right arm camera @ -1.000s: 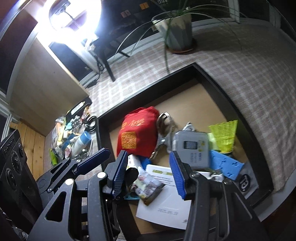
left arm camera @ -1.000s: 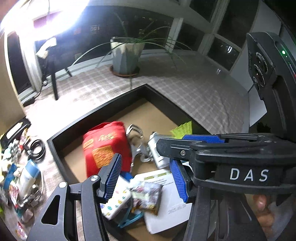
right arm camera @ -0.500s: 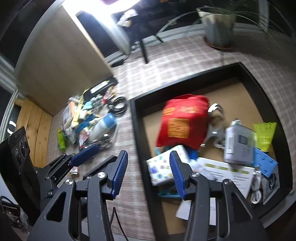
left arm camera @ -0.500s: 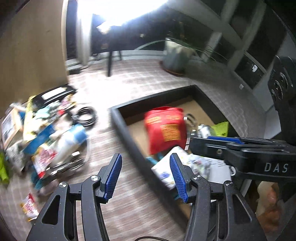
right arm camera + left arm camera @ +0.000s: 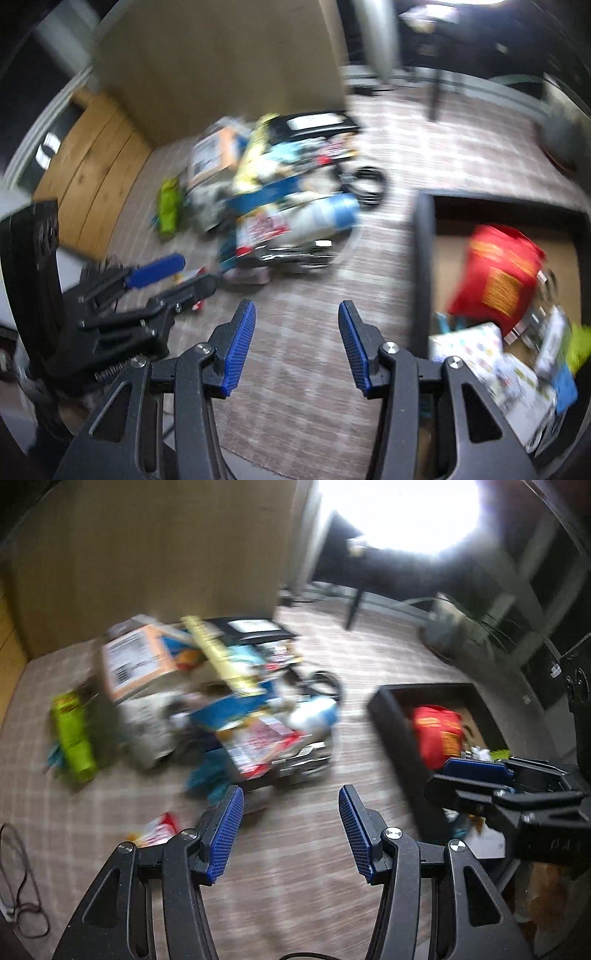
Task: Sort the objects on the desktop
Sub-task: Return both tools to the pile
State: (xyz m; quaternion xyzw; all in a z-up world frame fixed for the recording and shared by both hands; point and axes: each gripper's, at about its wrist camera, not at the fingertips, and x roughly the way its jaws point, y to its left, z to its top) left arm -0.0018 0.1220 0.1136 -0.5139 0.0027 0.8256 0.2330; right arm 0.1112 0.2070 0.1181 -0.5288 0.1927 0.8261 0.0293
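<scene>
Looks maybe halfway to me: the tray (image 5: 424, 258) already holds a red bag (image 5: 498, 273) and some boxes, but a big pile (image 5: 207, 709) sits left of it, and the left gripper (image 5: 291, 834) and right gripper (image 5: 297, 347) hang open, empty.

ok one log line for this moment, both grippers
left gripper: open, empty | right gripper: open, empty | below: checked cloth | pile: untouched

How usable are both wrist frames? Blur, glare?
Left wrist: motion-smeared pile, blown-out lamp glare top right, left gripper sharp. Right wrist: heavier smear on the pile and red bag; right gripper sharp; fisheye bends both.
</scene>
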